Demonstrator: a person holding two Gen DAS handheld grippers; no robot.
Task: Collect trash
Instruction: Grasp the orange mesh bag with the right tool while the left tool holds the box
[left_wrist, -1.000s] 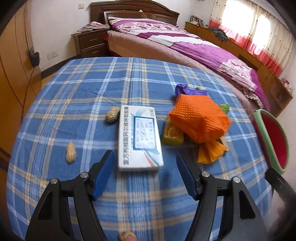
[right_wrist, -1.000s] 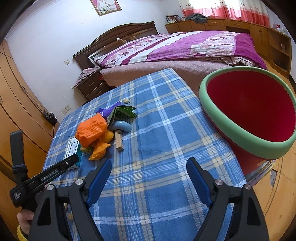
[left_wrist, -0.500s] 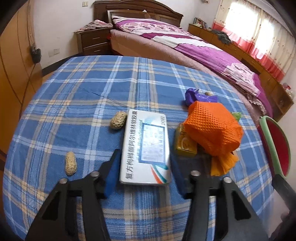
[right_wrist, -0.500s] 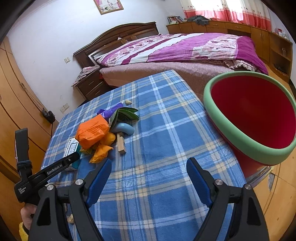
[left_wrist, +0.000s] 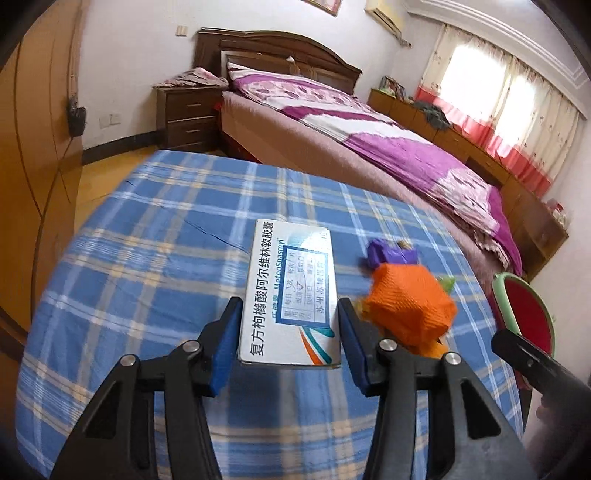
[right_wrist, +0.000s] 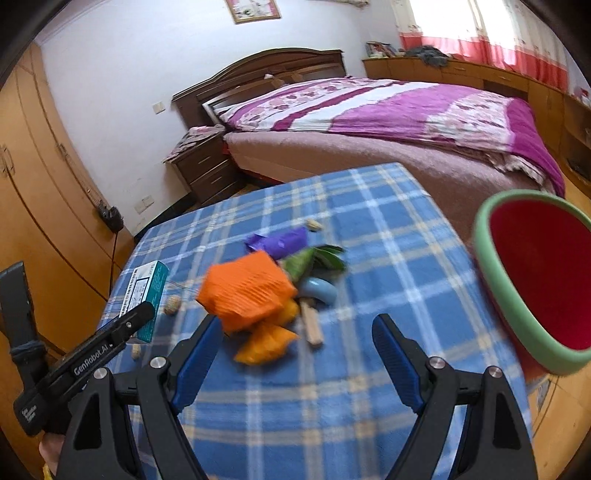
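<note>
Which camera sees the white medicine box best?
The left wrist view: the medicine box fills the middle, label readable, clamped between the left gripper fingers. The right wrist view shows only its teal side, small at the far left, partly behind the left gripper.

You had a white box (left_wrist: 290, 291) with teal sides and a blue-framed label over the blue, white and tan plaid cloth (left_wrist: 166, 236), beside an orange mesh bag (left_wrist: 410, 306), purple wrapper (right_wrist: 279, 240) and red, green-rimmed bin (right_wrist: 535, 273).

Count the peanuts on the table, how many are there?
3. One peanut lies beyond the purple wrapper, one beside the medicine box, one just nearer than that box. Others may be hidden.
</note>
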